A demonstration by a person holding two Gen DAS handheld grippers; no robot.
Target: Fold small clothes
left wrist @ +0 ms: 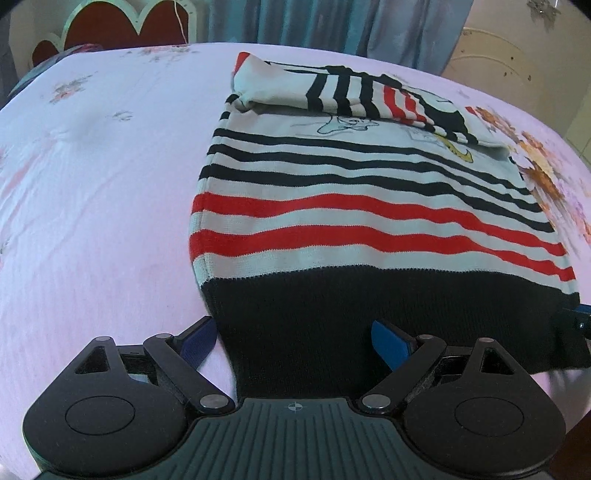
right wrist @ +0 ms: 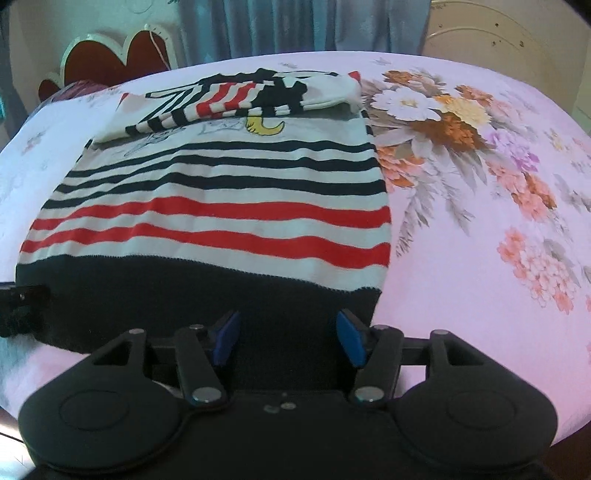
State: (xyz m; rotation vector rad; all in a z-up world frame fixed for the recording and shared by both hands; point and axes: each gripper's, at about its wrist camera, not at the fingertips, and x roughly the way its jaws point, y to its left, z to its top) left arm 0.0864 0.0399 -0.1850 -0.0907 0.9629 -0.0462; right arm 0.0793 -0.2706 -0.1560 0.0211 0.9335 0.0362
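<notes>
A small striped knit sweater point(left wrist: 369, 206) lies flat on the bed, white with black and red stripes and a wide black hem. Its sleeves are folded across the chest at the far end. It also shows in the right wrist view point(right wrist: 221, 206). My left gripper point(left wrist: 295, 338) is open, its blue pads astride the hem's near left corner. My right gripper point(right wrist: 286, 338) is open, its blue pads over the hem's near right part. The right gripper's tip shows at the hem's right edge in the left wrist view point(left wrist: 580, 321). The left gripper's tip shows in the right wrist view point(right wrist: 22, 295).
The bed has a pink sheet point(left wrist: 92, 184) with a large flower print point(right wrist: 443, 122) right of the sweater. A red scalloped headboard point(left wrist: 122, 29) and blue curtains point(left wrist: 332, 22) stand at the far side. A cream cabinet point(right wrist: 498, 29) stands at the back right.
</notes>
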